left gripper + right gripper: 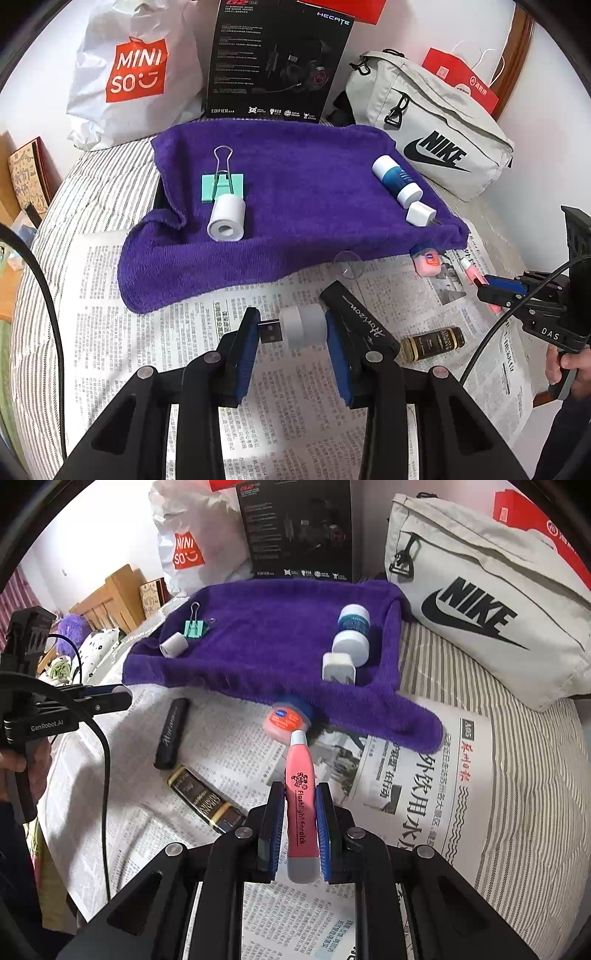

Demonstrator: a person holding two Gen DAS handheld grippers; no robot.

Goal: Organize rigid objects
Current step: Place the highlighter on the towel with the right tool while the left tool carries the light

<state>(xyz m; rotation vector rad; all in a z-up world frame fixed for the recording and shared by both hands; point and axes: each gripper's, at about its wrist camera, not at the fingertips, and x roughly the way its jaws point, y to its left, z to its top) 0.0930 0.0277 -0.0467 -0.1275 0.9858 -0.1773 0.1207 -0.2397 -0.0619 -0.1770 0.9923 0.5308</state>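
My left gripper (291, 328) is shut on a white USB adapter (295, 329), held over the newspaper (147, 332) in front of the purple towel (295, 184). My right gripper (301, 830) is shut on a pink flashlight earpick tube (302, 805); it also shows in the left wrist view (495, 291). On the towel lie a green binder clip (221, 186), a white tape roll (226, 218), a blue-and-white bottle (397, 178) and a white charger plug (420, 214). On the newspaper lie a black case (171, 733), a small brown bottle (205, 799) and a pink Vaseline tin (284, 722).
A Miniso bag (133, 74), a black headset box (277, 62) and a grey Nike bag (432, 125) stand behind the towel. A clear suction cup (349, 264) lies on the newspaper. The striped bedsheet (535, 775) surrounds it all.
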